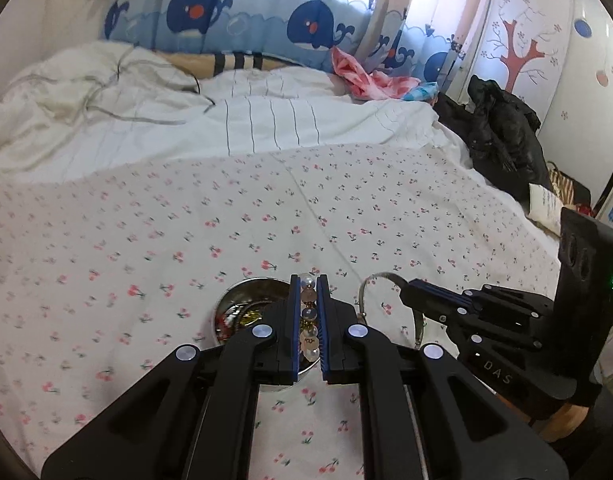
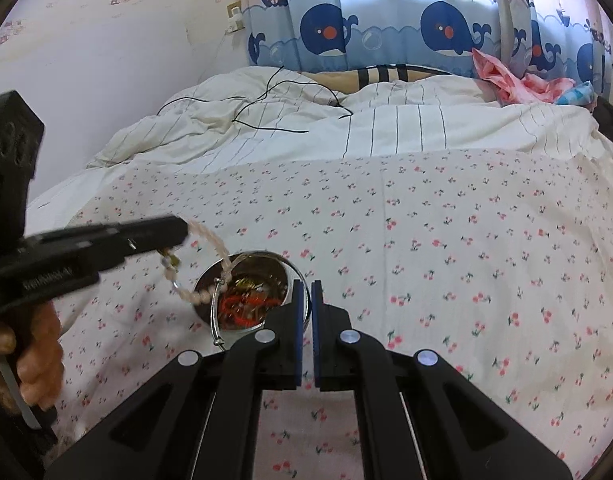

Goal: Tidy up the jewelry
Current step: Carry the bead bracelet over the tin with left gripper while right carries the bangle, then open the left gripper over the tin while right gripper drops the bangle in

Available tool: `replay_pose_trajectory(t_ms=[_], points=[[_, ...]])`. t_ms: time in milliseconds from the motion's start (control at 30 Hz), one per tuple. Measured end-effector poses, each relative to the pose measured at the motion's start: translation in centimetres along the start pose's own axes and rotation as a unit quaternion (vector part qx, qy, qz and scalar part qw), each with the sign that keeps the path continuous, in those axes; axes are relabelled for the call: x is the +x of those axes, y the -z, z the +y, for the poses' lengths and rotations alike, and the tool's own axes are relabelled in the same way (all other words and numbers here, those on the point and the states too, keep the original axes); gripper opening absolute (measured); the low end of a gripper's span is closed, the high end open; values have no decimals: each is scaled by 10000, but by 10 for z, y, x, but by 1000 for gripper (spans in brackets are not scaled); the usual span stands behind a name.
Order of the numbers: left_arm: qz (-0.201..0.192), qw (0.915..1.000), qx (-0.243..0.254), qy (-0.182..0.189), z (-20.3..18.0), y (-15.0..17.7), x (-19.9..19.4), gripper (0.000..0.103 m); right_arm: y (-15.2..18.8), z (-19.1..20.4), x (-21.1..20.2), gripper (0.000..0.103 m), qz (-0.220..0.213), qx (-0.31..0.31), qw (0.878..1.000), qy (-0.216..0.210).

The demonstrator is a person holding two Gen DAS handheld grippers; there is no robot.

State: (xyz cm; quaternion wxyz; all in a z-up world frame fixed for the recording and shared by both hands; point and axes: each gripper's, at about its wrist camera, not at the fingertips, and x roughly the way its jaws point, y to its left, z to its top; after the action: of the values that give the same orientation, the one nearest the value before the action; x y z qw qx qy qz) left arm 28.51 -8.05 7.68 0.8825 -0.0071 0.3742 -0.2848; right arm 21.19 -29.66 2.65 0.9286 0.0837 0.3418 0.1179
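— Between the left gripper's [image 1: 308,312] jaws: beaded bracelet [image 1: 309,320], clamped, lifted over the metal bowl [image 2: 250,300].
— Right gripper [image 2: 305,320]?
— Pinched on a silver bangle [image 1: 386,280]. More jewelry left inside; barely begun, probably.

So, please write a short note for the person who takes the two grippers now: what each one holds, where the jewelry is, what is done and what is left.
Left gripper: shut on the bead bracelet, which hangs above the metal bowl.
Right gripper: shut on a thin silver bangle, beside the bowl.
The bowl stands on the cherry-print sheet and holds more jewelry, red and gold pieces, tangled.
Done: two pieces picked out.
Left: lay both down apart, then probably sort the remaining pieces. No tray or box is in view.
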Motion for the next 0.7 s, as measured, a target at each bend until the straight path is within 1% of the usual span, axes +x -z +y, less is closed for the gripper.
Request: replay_pose_trajectory(t_ms=[133,233,400,433,500,533,567,667,700], points=[[106,9999,-109,-12,6,2,17,7,-2,-2,10,4,95,-12,9999,52],[272,9995,-167,-69,13,7,31,7,-1,-2,16,4,156,-27,9998,75],[585,9975,-109,-392,20,15,47,8,-1,4,24,4,225,-108,9996,98],[628,9968,-84,-486,20,16,47,11,-2,5,25,4,238,-131,9996,102],[672,9958,-145,-603,25,16,45,22,-3,8,28,4,248,-174,9995,108],[680,9955,-207,-626,28,16,42,36,-5,10,30,4,251,-216,9994,107],[632,9954,-272,-665,32,15,38,45,-6,13,31,4,253,-251,9993,109],[518,9945,-321,-850,39,13,23,53,-9,25,38,4,260,-410,9988,116],[488,9943,-333,-891,41,13,19,54,-10,30,41,4,268,-481,9984,116]])
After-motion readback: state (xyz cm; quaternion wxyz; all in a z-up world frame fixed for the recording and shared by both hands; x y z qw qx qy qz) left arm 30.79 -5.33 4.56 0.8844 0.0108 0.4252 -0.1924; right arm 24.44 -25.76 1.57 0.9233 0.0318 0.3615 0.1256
